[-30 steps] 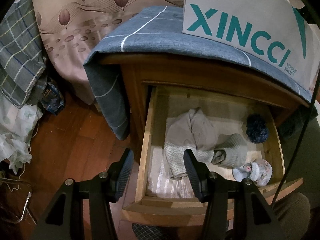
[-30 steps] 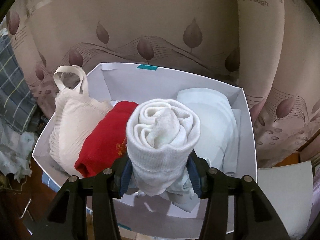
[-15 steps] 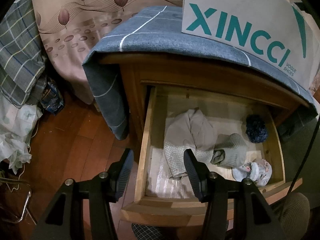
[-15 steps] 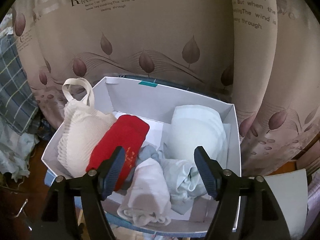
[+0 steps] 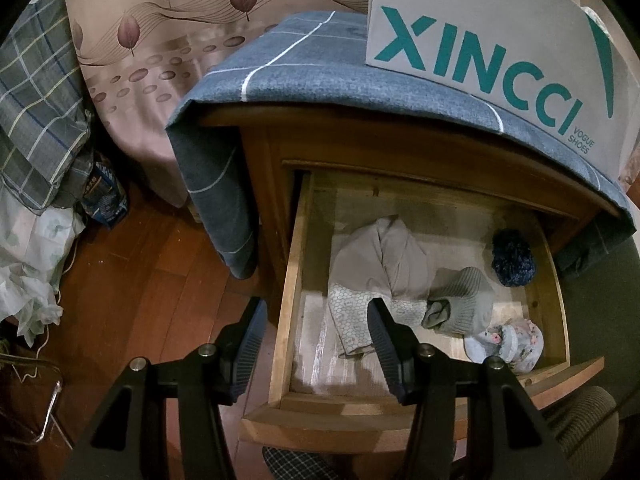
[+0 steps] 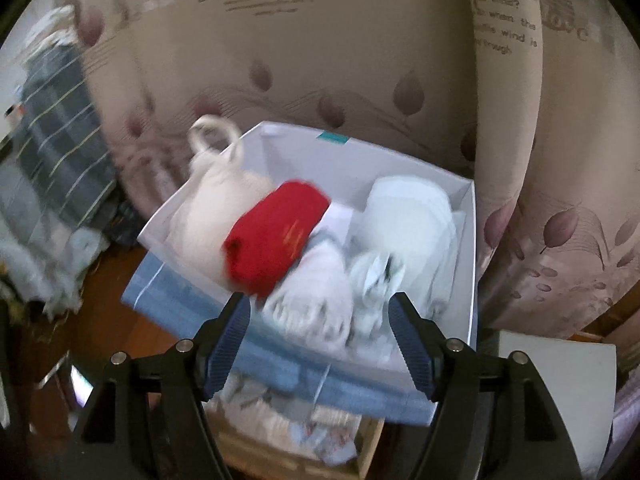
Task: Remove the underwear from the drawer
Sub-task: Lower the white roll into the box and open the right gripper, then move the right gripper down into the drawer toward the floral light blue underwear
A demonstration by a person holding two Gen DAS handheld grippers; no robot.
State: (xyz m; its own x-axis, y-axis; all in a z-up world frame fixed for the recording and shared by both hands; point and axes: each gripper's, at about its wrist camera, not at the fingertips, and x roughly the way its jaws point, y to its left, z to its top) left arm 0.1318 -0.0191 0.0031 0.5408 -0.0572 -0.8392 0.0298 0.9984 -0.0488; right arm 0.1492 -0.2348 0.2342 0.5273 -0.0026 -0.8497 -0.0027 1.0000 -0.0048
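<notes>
A: What does the underwear look like, and where is it?

B: In the open wooden drawer [image 5: 294, 280] lie a crumpled beige piece [image 5: 380, 264], a grey ribbed roll [image 5: 464, 300], a dark blue ball [image 5: 513, 258] and a pale floral bundle [image 5: 508, 338]; the white box [image 6: 400, 152] holds a cream ribbed piece [image 6: 212, 216], a red roll [image 6: 276, 236], a white roll [image 6: 316, 300] and pale folded ones [image 6: 412, 216].

A: And relative to each claw?

B: The left claw [image 5: 316, 344] hangs above the drawer's left wall, jaws apart and empty, the beige piece just beyond its right finger; the right claw [image 6: 318, 338] has just been opening, nothing between its jaws, the white roll lying below and just ahead.

A: The pose?

B: Both claws point steeply downward; the right view is blurred.
</notes>
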